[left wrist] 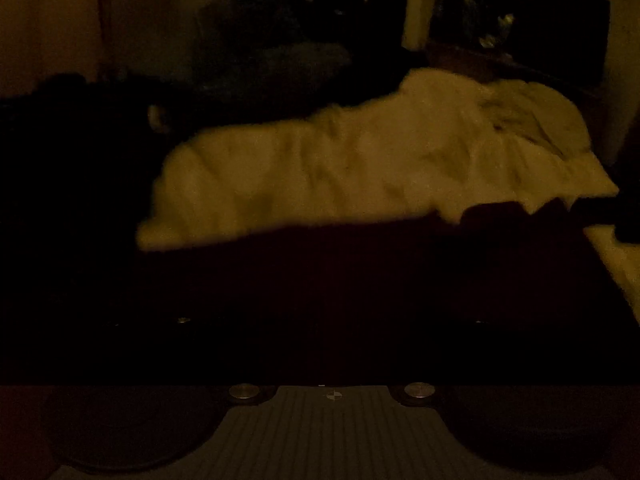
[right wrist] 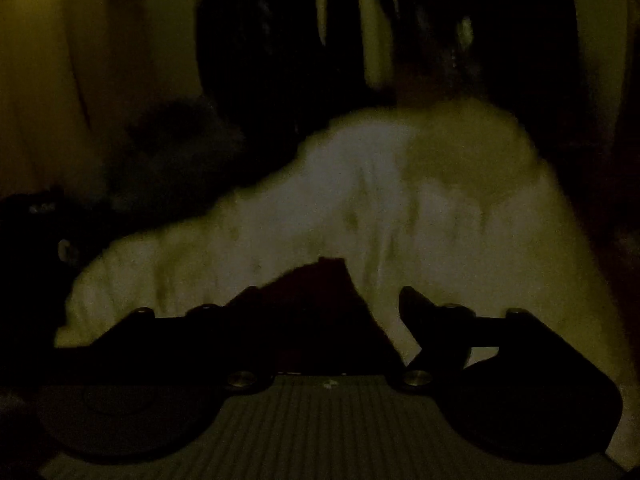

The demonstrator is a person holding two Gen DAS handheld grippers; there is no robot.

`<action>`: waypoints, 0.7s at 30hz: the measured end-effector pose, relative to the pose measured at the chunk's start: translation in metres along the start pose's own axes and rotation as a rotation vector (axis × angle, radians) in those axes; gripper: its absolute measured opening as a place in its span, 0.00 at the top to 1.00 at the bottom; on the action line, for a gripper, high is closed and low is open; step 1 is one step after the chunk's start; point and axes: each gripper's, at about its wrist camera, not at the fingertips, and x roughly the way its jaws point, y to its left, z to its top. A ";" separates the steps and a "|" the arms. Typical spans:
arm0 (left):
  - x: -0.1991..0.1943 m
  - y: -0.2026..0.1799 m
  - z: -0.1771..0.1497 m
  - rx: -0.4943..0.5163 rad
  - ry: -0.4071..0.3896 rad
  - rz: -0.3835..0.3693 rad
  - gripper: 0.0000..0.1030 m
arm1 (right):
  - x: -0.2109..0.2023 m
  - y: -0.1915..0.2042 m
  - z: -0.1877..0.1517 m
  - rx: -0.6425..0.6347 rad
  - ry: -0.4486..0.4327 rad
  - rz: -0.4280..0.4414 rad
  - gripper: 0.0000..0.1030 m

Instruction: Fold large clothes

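The room is very dark. A dark reddish garment (left wrist: 320,280) lies across a pale crumpled sheet (left wrist: 360,160), filling the lower middle of the left wrist view. My left gripper is lost in the darkness against it; its fingers do not show. In the right wrist view the right gripper (right wrist: 328,300) has its two black fingers (right wrist: 416,304) spread apart, with a corner of the dark reddish garment (right wrist: 320,292) lying between them over the pale sheet (right wrist: 440,220). The jaws are not closed on it.
Dark furniture (left wrist: 280,40) and a dark panel (left wrist: 520,20) stand behind the bed. A dark heap with a small round shiny spot (left wrist: 156,116) lies at the left. Pale curtains or wall (right wrist: 60,80) show at the left.
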 end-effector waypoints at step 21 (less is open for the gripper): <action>-0.126 0.058 -0.070 -0.082 0.134 -0.002 0.00 | -0.134 -0.194 -0.132 0.784 0.121 0.055 0.15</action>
